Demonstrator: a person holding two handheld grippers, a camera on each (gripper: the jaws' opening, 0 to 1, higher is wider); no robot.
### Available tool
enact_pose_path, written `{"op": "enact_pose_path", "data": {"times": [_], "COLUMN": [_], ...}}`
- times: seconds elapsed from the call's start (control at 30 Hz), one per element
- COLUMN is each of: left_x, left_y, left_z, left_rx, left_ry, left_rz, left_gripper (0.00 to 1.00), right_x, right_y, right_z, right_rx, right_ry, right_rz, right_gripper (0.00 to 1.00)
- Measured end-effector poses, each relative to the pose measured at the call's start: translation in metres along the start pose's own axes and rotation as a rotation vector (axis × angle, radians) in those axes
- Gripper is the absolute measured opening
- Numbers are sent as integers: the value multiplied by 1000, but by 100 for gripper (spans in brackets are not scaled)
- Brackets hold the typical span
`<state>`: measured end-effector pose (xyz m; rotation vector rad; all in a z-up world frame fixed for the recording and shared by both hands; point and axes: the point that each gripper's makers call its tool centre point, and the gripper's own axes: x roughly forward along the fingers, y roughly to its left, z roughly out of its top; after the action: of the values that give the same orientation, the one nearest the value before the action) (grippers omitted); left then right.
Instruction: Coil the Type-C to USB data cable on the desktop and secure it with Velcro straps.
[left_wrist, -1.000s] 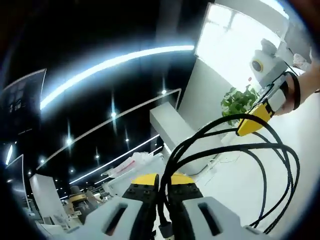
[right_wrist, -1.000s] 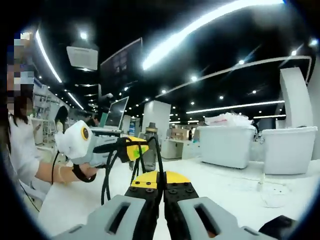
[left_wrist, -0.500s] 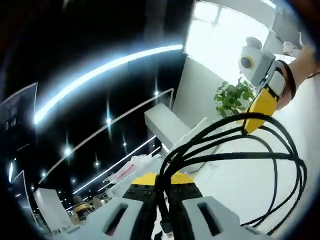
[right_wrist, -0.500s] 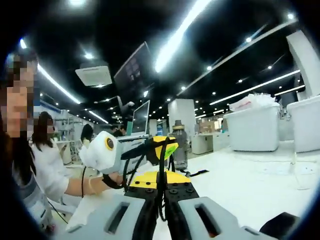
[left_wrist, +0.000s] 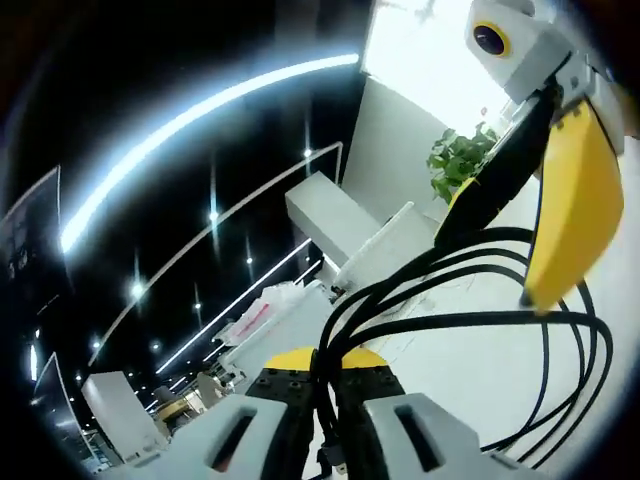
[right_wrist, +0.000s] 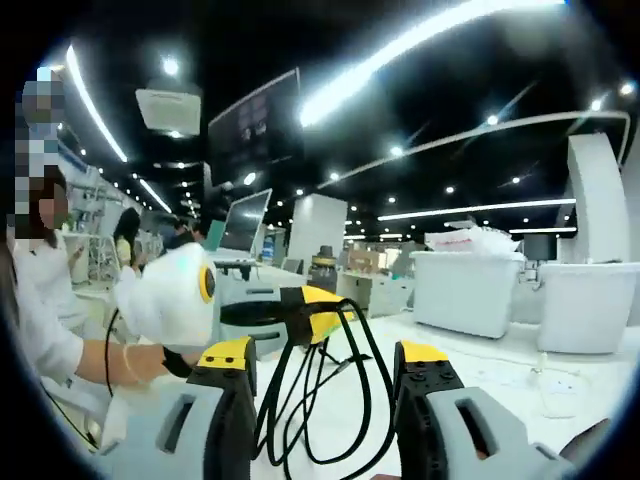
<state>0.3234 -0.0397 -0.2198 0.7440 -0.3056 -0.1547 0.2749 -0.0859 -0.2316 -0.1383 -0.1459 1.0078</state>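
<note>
Black cable (left_wrist: 470, 318) between closed left gripper (left_wrist: 325, 365) jaws; right gripper (right_wrist: 320, 362) agape; no legible writing.

Looks like a big open-plan office or lab: black ceiling with long white light strips (right_wrist: 400, 55), white worktops (right_wrist: 470, 360), a computer monitor (right_wrist: 243, 222), white bins (right_wrist: 470, 290), a green potted plant (left_wrist: 455, 160).

The left tongs (left_wrist: 326, 385) pinch the black cable (left_wrist: 470, 320) loops, which fan out over the white worktop (left_wrist: 470, 375) beneath the right tongs (left_wrist: 540, 200).
</note>
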Motion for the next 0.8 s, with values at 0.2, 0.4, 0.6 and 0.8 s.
{"op": "enact_pose_path", "data": {"times": [0.2,0.4,0.6,0.8], "left_x": [-9,-17,-25,-34], "left_y": [-6,-16,-14,-13], "left_z": [8,15,19,24], "left_rx": [103,14,-95,-342], "left_ry": [24,14,-26,-85], "left_rz": [-14,-121,-264,-397], "left_gripper": [7,7,8,22], "right_x": [5,5,3,2], "right_y": [-22,-29,-14,-10], "right_z": [-18,-22,-17,-20], "right_rx": [-152,-185,-121,-140], "right_ry": [80,102,125,168], "right_rz": [-77,1,234,328], "right_gripper": [25,6,2,2]}}
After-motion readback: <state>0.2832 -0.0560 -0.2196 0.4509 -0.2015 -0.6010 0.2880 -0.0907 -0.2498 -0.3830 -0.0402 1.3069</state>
